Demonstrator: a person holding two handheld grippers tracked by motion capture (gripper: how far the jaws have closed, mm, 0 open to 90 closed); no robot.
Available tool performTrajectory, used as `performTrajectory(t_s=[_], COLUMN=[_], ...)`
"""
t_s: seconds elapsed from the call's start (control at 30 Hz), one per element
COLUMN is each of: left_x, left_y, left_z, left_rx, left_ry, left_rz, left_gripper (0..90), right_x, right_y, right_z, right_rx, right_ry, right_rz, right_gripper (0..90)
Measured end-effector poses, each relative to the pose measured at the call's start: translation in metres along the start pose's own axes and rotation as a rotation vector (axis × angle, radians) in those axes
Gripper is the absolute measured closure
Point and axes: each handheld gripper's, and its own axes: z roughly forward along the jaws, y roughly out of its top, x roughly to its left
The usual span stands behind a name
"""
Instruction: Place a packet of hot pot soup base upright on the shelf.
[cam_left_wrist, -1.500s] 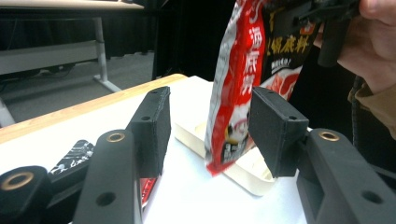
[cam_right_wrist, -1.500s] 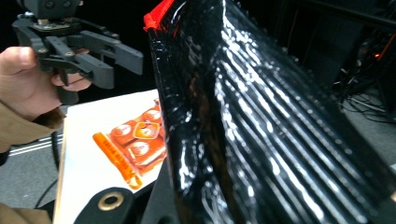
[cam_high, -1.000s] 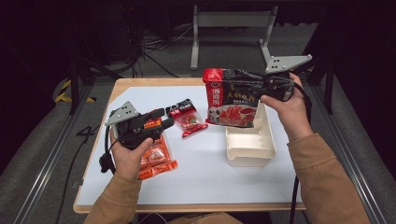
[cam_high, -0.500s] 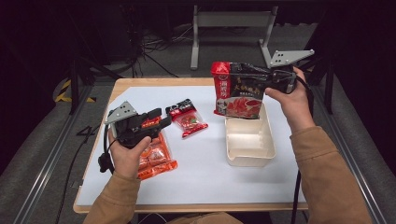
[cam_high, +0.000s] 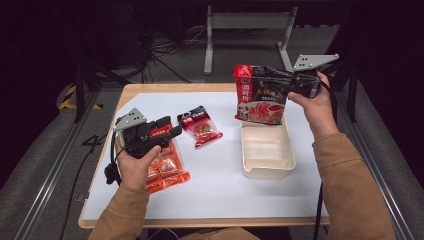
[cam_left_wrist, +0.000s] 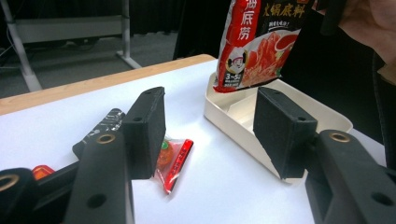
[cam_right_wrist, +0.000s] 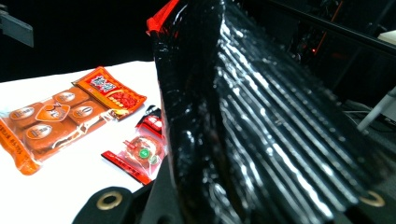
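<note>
Overhead front-facing view; two close jaw-level views, all sharing the tray (cam_high: 267, 159) corner.

Your tray (cam_high: 267, 155) is sitting at the desk's (cam_high: 225, 195) right, the sauce pouch (cam_high: 260, 97) hanging over its far end. The small packet (cam_high: 201, 126) is lying left of it, the snack pack (cam_high: 165, 170) farther left.

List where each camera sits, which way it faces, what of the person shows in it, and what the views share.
High view: above the person's side, facing forward and down on the table; both forearms, hands and claws show.
Left gripper view: on the left claw, facing the cream tray; open jaws show.
Right gripper view: on the right claw, facing along the soup base pouch it grips.
Shared: the small red sachet.
</note>
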Motion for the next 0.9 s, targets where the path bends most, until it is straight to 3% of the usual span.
performTrajectory(t_s=[0.33,0.9], left_x=[0.004,0.007], left_y=[-0.002,-0.003], left_z=[0.004,0.004], left_rx=[0.047,0.048], left_ry=[0.003,0.001], left_rz=[0.008,0.009], left_gripper=[39.4,39.1], right_x=[-0.009,-0.017], right_y=[-0.015,-0.038], right_z=[0.006,0.012], right_rx=[0.003,-0.001], right_ry=[-0.011,-0.032], right_rz=[0.013,0.030], right_gripper=[80.8,80.5])
